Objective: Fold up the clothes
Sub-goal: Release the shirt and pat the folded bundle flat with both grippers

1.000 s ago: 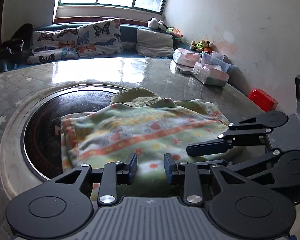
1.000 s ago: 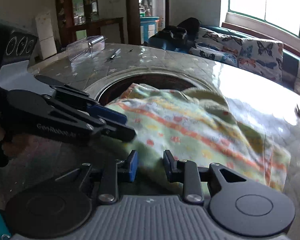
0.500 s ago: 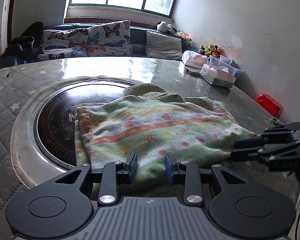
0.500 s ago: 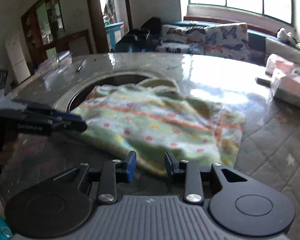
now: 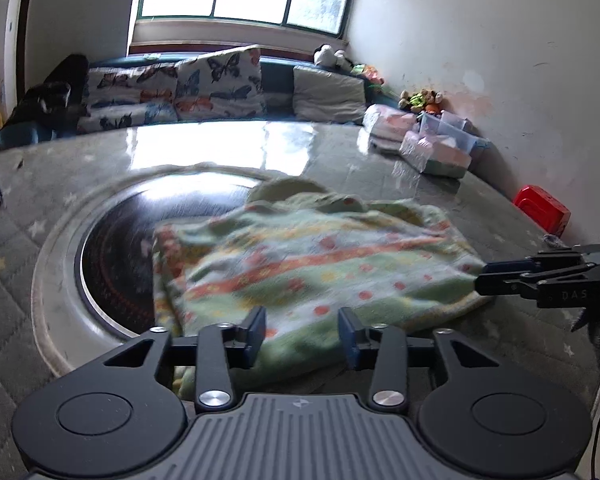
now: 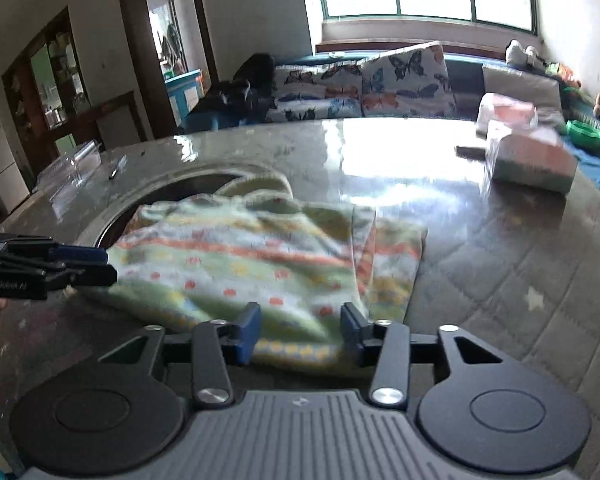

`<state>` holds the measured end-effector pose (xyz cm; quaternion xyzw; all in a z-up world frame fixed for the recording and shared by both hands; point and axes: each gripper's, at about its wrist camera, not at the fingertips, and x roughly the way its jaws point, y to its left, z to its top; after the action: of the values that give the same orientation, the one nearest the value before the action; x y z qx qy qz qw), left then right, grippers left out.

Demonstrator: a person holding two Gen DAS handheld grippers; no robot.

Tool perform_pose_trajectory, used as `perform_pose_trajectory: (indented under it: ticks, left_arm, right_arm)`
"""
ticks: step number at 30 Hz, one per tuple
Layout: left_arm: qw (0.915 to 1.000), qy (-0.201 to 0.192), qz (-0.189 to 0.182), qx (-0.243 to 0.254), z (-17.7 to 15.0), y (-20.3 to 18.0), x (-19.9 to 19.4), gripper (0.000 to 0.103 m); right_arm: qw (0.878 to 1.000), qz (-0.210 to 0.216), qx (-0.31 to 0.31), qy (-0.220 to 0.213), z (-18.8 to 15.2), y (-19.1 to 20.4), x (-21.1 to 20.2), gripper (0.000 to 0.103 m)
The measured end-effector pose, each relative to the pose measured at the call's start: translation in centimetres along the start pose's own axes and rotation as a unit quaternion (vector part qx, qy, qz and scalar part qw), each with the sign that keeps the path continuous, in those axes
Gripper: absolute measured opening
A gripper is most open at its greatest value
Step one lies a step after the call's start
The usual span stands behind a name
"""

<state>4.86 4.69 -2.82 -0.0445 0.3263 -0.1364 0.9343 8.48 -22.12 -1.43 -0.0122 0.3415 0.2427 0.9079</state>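
1. My left gripper (image 5: 302, 334) has its fingers spreading wider right now; the near hem of the garment (image 5: 312, 268) shows between them, but the pads aren't pressing it.
2. Right gripper (image 6: 300, 330), same story: fingers opening, the striped cloth under the gap, nothing pinched.
3. The garment, a green fleecy piece with orange bands and dots, lies flat on the worktop (image 6: 500, 264), its far-left part draped over the dark round inset (image 5: 112, 248).
4. Progress, as I judge it: it already looks doubled into a rough rectangle, with a layered edge on the right side. At least one more fold, or a tidy-up, seems left.
5. Edges: the near hem sits just beside both sets of fingers; the right layered edge is loose and uneven.
6. Room: bare worktop to the right and beyond the cloth. The wrapped boxes (image 6: 528, 160) sit well apart at the far right.
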Motion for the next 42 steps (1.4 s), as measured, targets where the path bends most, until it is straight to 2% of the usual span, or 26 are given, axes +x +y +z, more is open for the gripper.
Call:
perform_pose_trajectory:
  ticks: [5,7,9,12,17,21,24,29,36,39,42]
  left_arm:
    - [0.9998,-0.001,0.017,0.006,0.5,-1.2,1.3,0.063]
    - [0.9994,0.003,0.031,0.011,0.3,-1.5,2.0,0.073]
    - [0.9985,0.01,0.049,0.022,-0.2,-1.8,2.6,0.075]
    - [0.9978,0.017,0.055,0.032,-1.1,-1.8,3.2,0.082]
    - [0.9972,0.005,0.066,0.034,-1.1,-1.6,1.9,0.091]
    - [0.9956,-0.013,0.09,0.023,-0.9,-0.7,0.7,0.1]
    - [0.9934,-0.021,0.112,0.014,-0.8,0.1,0.2,0.102]
    - [0.9913,-0.006,0.131,-0.001,-1.4,1.2,0.8,0.103]
    - [0.9915,-0.001,0.128,-0.019,-1.7,1.9,0.7,0.103]
    - [0.9891,-0.011,0.145,-0.021,-1.5,2.2,0.3,0.103]
    - [0.9869,-0.002,0.16,-0.022,-2.0,2.9,0.6,0.103]
  right_arm:
    - [1.0,-0.006,-0.002,-0.005,0.2,0.7,1.3,0.055]
    - [1.0,-0.009,-0.009,0.001,-0.1,0.9,1.8,0.057]
    - [1.0,-0.011,-0.014,0.008,-0.4,0.9,2.3,0.057]
    - [1.0,-0.012,-0.02,0.009,-0.5,1.0,2.3,0.057]
    - [0.999,-0.006,-0.045,0.004,0.5,2.1,2.0,0.065]
    - [0.997,0.018,-0.076,-0.009,1.8,4.4,2.6,0.069]
    - [0.995,0.03,-0.095,-0.009,2.2,6.2,3.9,0.075]
    - [0.992,0.034,-0.123,0.011,1.5,7.9,5.9,0.076]
    - [0.991,0.035,-0.125,0.007,1.6,7.9,5.6,0.08]
    - [0.992,0.034,-0.125,0.006,1.8,7.9,5.8,0.081]
    - [0.992,0.036,-0.117,0.018,1.3,7.6,6.6,0.082]
